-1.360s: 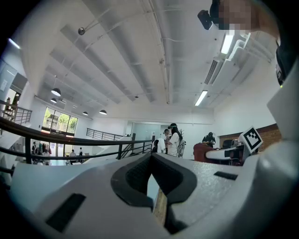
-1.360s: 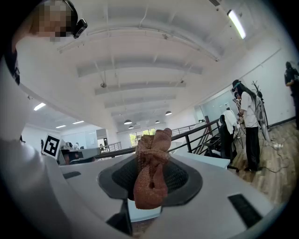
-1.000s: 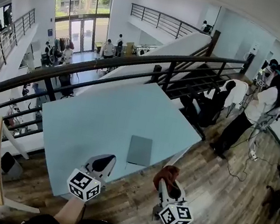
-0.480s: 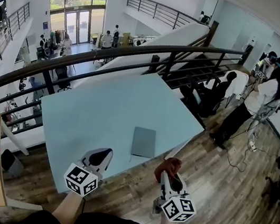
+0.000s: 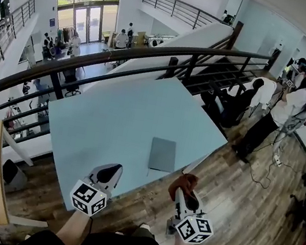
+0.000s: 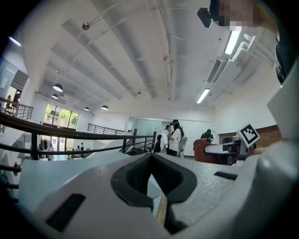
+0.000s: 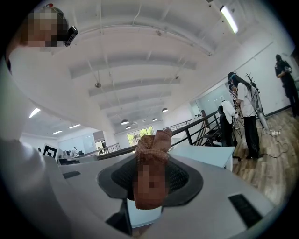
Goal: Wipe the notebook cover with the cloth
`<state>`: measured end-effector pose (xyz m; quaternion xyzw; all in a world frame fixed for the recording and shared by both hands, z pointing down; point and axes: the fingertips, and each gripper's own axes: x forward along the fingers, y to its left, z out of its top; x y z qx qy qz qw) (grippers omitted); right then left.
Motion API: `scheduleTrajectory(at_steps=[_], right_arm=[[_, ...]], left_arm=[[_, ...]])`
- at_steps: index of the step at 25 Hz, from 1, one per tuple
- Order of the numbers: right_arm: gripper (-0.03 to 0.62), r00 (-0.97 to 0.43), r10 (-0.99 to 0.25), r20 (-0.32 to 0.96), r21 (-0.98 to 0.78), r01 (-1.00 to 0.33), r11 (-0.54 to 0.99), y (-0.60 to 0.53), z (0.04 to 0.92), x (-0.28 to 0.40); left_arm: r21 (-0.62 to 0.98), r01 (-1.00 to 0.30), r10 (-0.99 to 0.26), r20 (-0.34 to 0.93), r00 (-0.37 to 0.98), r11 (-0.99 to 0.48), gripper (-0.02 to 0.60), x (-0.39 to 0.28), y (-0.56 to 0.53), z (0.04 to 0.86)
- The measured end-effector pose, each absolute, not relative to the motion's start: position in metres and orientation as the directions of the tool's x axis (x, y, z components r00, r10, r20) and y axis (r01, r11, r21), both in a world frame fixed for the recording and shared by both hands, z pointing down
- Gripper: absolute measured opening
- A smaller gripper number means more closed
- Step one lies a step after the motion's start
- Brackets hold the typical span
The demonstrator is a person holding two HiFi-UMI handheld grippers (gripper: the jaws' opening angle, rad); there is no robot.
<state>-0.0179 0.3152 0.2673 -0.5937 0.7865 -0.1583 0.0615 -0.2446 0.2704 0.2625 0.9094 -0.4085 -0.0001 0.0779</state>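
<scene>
Cloth in the right gripper, notebook flat on the table

The right gripper [image 5: 186, 188] is clamped on a bunched reddish-brown cloth [image 7: 152, 147] that pokes out past its tips. The left gripper [image 5: 110, 171] has its jaws pressed together with nothing in them. The grey notebook [image 5: 162, 154] lies closed on the pale blue table [image 5: 113, 118] near the front edge (nearer the right gripper), clear of both.

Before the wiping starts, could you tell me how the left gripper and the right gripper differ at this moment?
The right gripper is shut on a reddish-brown cloth; the left gripper is shut on nothing. The left gripper hovers at the table's near edge, the right gripper over the wooden floor beside it. Both are short of the notebook.
</scene>
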Motion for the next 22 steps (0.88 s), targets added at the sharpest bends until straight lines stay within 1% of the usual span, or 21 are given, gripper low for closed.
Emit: scheduleTrajectory(at_steps=[7, 10, 13, 18, 22], right_arm=[[0.143, -0.334, -0.939, 0.082, -0.345, -0.893, 0.287, 0.288, 0.275, -0.02], [0.143, -0.347, -0.934, 0.084, -0.356, -0.886, 0.297, 0.263, 0.284, -0.012], [0.143, -0.357, -0.93, 0.084, -0.369, -0.878, 0.303, 0.235, 0.288, 0.0], [0.143, -0.381, -0.922, 0.072, -0.389, -0.862, 0.326, 0.182, 0.288, 0.02], [0.143, -0.409, -0.91, 0.066, -0.404, -0.845, 0.351, 0.14, 0.286, 0.034]], left_arm=[[0.14, -0.758, -0.757, 0.073, 0.649, -0.636, 0.0, -0.24, 0.256, 0.273], [0.107, -0.756, -0.749, 0.1, 0.655, -0.646, 0.0, -0.227, 0.241, 0.281], [0.088, -0.758, -0.749, 0.116, 0.653, -0.647, 0.0, -0.213, 0.219, 0.284], [0.111, -0.781, -0.776, 0.091, 0.624, -0.615, 0.0, -0.196, 0.169, 0.276], [0.12, -0.799, -0.793, 0.099, 0.601, -0.59, 0.0, -0.177, 0.13, 0.277]])
